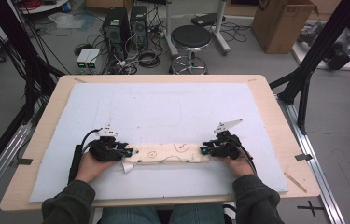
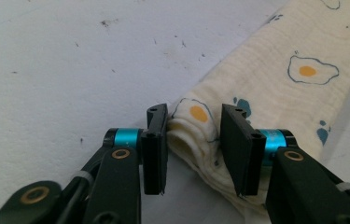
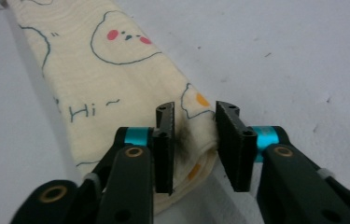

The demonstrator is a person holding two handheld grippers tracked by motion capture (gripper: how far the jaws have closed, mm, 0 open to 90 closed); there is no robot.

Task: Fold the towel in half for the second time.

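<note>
Low in the middle of the high view, a folded cloth (image 1: 170, 153) lay as a long narrow band across the pale blue mat (image 1: 163, 107) that covered the wooden table (image 1: 275, 112), running from left of centre to right of centre. The left gripper (image 1: 127, 151) sat at the band's left end and the right gripper (image 1: 204, 150) at its right end, each held by a hand coming up from the bottom edge.

In the left gripper view, the cream cloth with its egg prints filled the centre and upper right, and its layered end bulged between the two black jaws; the pads pressed on it at both sides, so that gripper was pinching the cloth. In the right gripper view, the other end, showing a bear face and the word "Hi", lay between the jaws, which looked closed against the folded edge as well.

Judging from this, the cloth had already been folded lengthwise several times into a strip. Both ends were gripped, so what seemed left was lifting the ends and bringing them together for a further fold, or moving the strip elsewhere.
</note>
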